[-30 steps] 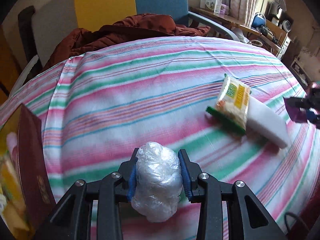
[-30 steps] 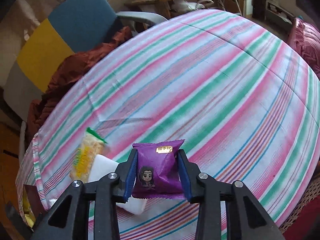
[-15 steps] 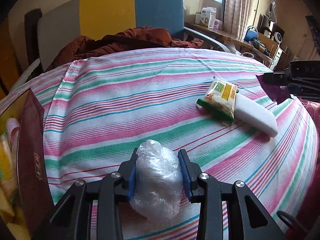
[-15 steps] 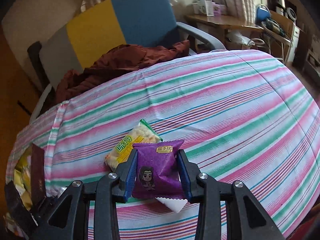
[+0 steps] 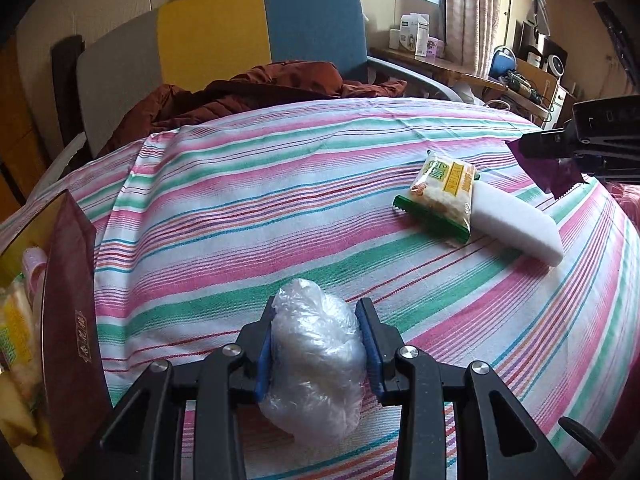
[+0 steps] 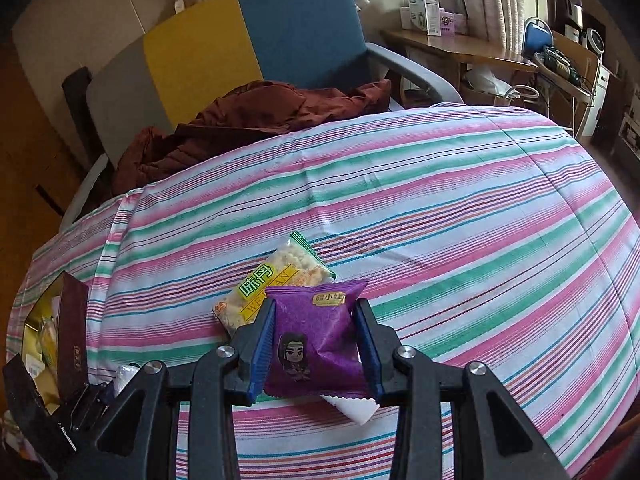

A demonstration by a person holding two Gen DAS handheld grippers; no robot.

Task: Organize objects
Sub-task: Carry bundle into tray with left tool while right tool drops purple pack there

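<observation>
My left gripper (image 5: 318,344) is shut on a crumpled clear plastic bag (image 5: 316,364), held above the striped tablecloth (image 5: 240,216). My right gripper (image 6: 316,340) is shut on a purple snack packet (image 6: 316,340) with a cartoon figure; it also shows at the right edge of the left wrist view (image 5: 548,168). A yellow-green snack packet (image 5: 444,196) lies on the cloth, partly on a white packet (image 5: 516,228). In the right wrist view the yellow-green packet (image 6: 272,284) lies just beyond the purple one.
A dark red box (image 5: 68,320) holding several snacks stands open at the table's left edge, also in the right wrist view (image 6: 72,344). A brown jacket (image 5: 256,92) lies on a blue-yellow-grey chair (image 5: 260,32) behind the table. A cluttered desk (image 6: 460,48) stands far right.
Both grippers have tilted up and drawn back, so more of the chair and room shows. The right gripper swung left with the purple packet, above the yellow-green packet. Both grips unchanged.
</observation>
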